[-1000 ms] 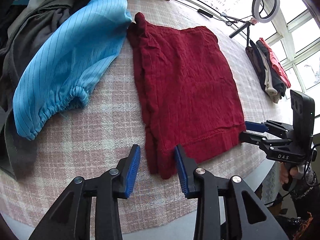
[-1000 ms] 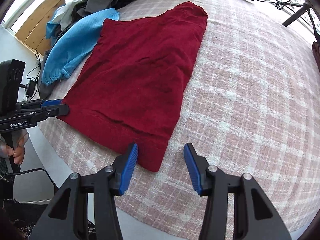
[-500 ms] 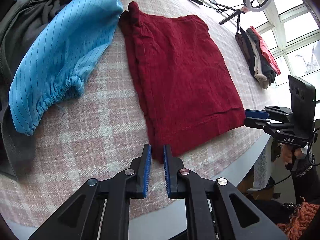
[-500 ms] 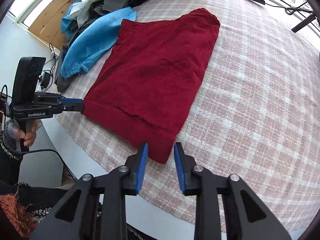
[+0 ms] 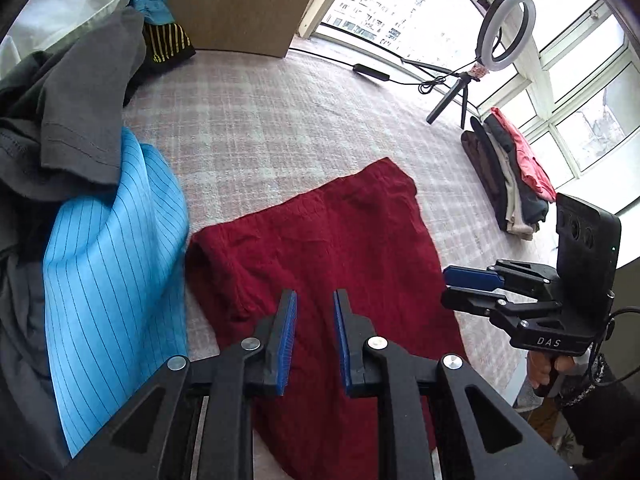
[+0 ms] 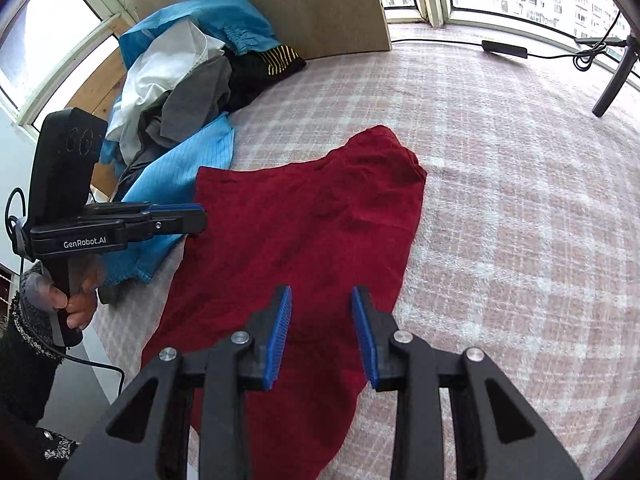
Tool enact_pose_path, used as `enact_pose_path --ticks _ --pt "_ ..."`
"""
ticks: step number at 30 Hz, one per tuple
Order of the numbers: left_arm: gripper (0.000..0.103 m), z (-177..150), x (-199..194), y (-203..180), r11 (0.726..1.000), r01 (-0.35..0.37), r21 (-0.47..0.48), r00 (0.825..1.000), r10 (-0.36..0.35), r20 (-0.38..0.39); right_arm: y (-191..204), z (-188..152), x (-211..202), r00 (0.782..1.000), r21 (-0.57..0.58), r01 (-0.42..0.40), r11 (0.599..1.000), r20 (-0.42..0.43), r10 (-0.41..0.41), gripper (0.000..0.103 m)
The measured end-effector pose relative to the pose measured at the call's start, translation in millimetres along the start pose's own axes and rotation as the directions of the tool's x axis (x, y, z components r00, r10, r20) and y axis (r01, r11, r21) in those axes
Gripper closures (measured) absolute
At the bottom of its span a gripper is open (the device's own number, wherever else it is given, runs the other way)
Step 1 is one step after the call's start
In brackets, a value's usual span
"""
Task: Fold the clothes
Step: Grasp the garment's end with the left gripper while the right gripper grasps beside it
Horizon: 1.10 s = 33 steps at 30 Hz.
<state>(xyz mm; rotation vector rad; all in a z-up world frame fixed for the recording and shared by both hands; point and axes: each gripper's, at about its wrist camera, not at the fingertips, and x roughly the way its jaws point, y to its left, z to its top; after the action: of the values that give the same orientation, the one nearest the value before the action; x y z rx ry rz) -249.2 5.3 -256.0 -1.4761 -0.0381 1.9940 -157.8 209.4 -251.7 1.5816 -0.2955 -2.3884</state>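
A dark red garment lies on the pink checked cloth; it also shows in the right wrist view. Its near end runs up under both grippers and is hidden below the fingers. My left gripper hangs over the garment's left near part with a narrow gap between its jaws; no cloth shows between the pads. My right gripper hangs over the right near part with a similar gap. Each gripper shows in the other's view, the right and the left, with jaws close together.
A blue striped garment and a pile of grey, white and black clothes lie at the left. A stack of folded clothes stands at the right, by a ring light on a tripod. A wooden board stands behind.
Both grippers have moved forward over the red garment from its near edge. Their jaws, nearly closed half a second ago, now stand slightly wider apart. The garment looks shorter.
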Motion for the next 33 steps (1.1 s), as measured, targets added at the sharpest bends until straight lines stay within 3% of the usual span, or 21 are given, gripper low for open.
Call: enact_pose_path --ticks 2,3,4,5,7,8,11,15,18,26,32,33 --pt "0.1 2.9 2.5 14.1 0.997 -0.07 -0.018 0.997 0.07 -0.012 -6.5 -2.3 -0.6 1.0 -0.017 0.014 1.0 -0.02 -0.014 0.073" --pt "0.1 4.3 3.7 21.1 0.994 -0.105 -0.027 0.994 0.105 -0.018 -10.5 -1.2 -6.9 1.0 -0.007 0.006 1.0 -0.014 -0.006 0.073" --pt "0.091 4.0 -2.8 23.5 0.991 -0.125 -0.043 0.992 0.125 -0.007 -15.1 0.5 -13.4 1.0 0.008 -0.003 1.0 -0.007 0.003 0.073" --pt "0.075 2.8 -10.3 23.0 0.989 -0.142 -0.042 0.99 0.142 0.013 -19.7 2.1 -19.8 1.0 0.023 -0.011 1.0 0.001 0.011 0.072" --pt "0.055 0.3 -16.8 18.9 0.99 -0.139 -0.036 0.99 0.14 0.034 -31.6 12.1 -30.4 0.998 0.055 -0.002 0.998 0.066 -0.001 0.059" --pt "0.052 -0.6 -16.5 16.7 0.99 -0.134 -0.036 0.99 0.135 0.03 -37.8 19.2 -29.6 0.997 0.071 0.004 0.997 0.08 -0.009 0.049" --pt "0.052 -0.8 -3.8 12.8 0.987 -0.157 -0.019 0.988 0.156 -0.011 -56.0 40.6 -15.3 0.997 0.105 -0.013 0.994 0.076 0.005 0.047" --pt "0.051 6.3 10.2 14.4 0.981 -0.196 0.015 0.98 0.196 -0.023 -61.7 57.8 5.1 0.998 0.063 0.008 0.998 0.054 -0.012 0.047" --pt "0.051 20.6 14.4 20.5 0.984 -0.176 0.014 0.984 0.176 -0.023 -64.5 64.7 16.7 0.999 0.064 -0.026 0.998 0.03 0.024 0.047" --pt "0.05 31.7 25.2 10.9 0.974 -0.171 0.145 0.984 0.175 -0.014 -59.9 76.0 32.9 0.998 0.021 -0.064 0.998 0.018 0.064 0.048" --pt "0.057 25.9 26.7 2.2 0.955 -0.16 0.25 0.985 0.17 -0.02 -52.0 75.2 37.6 0.997 -0.024 -0.08 0.996 -0.017 0.08 0.062" --pt "0.058 25.4 26.8 2.1 0.953 -0.155 0.259 0.986 0.165 -0.019 -50.6 75.0 38.5 0.997 -0.037 -0.077 0.996 -0.017 0.076 0.07"
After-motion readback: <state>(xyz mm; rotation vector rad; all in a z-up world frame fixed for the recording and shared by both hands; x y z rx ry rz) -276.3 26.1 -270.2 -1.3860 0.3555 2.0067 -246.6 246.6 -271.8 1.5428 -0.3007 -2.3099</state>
